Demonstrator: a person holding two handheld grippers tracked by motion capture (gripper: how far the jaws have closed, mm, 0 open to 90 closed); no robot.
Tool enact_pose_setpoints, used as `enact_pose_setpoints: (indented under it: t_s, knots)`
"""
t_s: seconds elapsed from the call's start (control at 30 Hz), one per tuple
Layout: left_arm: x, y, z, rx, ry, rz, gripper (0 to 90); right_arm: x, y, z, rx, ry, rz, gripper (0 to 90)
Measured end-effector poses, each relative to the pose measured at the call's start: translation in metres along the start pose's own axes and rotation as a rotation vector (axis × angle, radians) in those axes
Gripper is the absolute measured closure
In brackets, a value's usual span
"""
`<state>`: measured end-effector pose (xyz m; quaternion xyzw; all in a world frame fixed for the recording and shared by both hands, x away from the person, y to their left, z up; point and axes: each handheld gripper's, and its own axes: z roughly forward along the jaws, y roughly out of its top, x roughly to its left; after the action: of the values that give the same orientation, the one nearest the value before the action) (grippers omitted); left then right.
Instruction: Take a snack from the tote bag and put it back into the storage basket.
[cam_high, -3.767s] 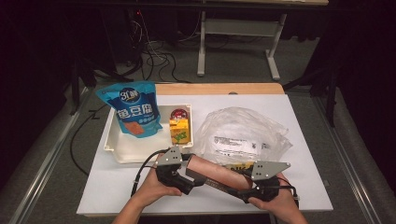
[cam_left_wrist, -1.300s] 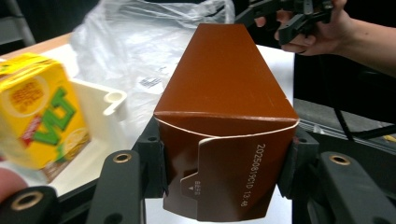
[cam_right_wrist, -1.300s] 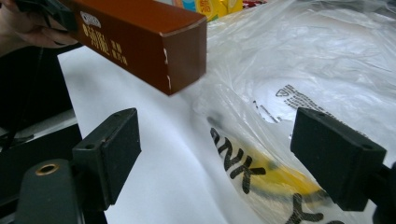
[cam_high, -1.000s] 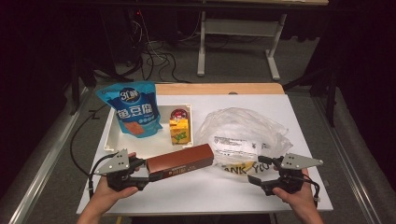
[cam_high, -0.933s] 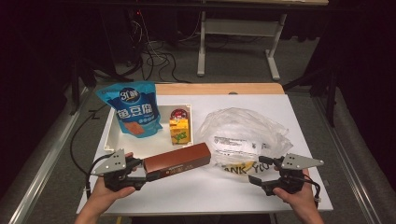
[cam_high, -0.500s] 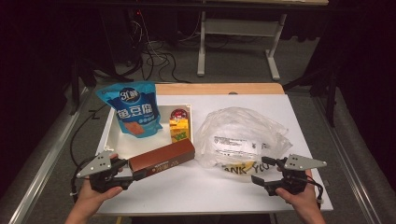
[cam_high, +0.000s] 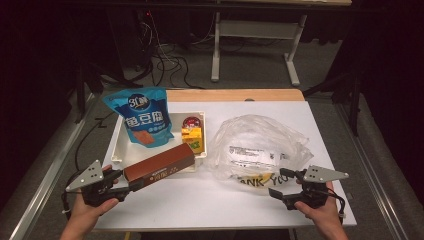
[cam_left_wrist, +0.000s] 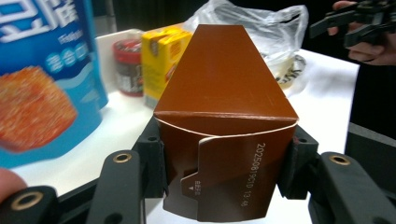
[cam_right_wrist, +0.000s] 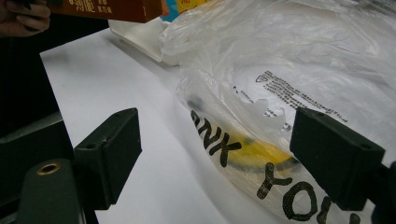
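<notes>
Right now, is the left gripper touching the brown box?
Touching. In the left gripper view, the left gripper has both jaws pressed against the sides of the brown box, holding its near end.

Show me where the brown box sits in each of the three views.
High view: brown box lower left, slanting over the white tray's front edge.
Left gripper view: centre, clamped between the jaws.
Right gripper view: top-left corner, cut off by the frame.
Shared landmark: the clear plastic bag beside it.
</notes>
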<state>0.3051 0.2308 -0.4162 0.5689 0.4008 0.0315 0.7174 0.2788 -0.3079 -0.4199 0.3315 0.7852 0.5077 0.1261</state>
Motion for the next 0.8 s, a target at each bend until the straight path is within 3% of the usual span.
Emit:
enact_pose_setpoints:
  t_s: [0.23, 0.53, 0.6, 0.7, 0.8]
  knots:
    - [0.019, -0.011, 0.002, 0.035, 0.079, 0.012, 47.9, 0.000, -0.001, 0.001, 0.005, 0.002, 0.002, 16.9]
    - [0.032, -0.016, 0.007, 0.034, 0.146, 0.010, 47.4, 0.000, -0.001, 0.003, 0.009, 0.003, 0.002, 17.0]
    - [0.037, -0.021, 0.013, 0.039, 0.176, 0.021, 47.0, 0.000, -0.001, 0.003, 0.009, 0.004, 0.002, 17.1]
    - [0.041, -0.023, 0.016, 0.026, 0.196, 0.030, 46.6, 0.000, -0.001, 0.003, 0.009, 0.005, 0.002, 17.1]
    - [0.044, -0.025, 0.018, 0.008, 0.225, 0.012, 44.0, 0.000, -0.002, 0.004, 0.013, 0.006, -0.001, 17.4]
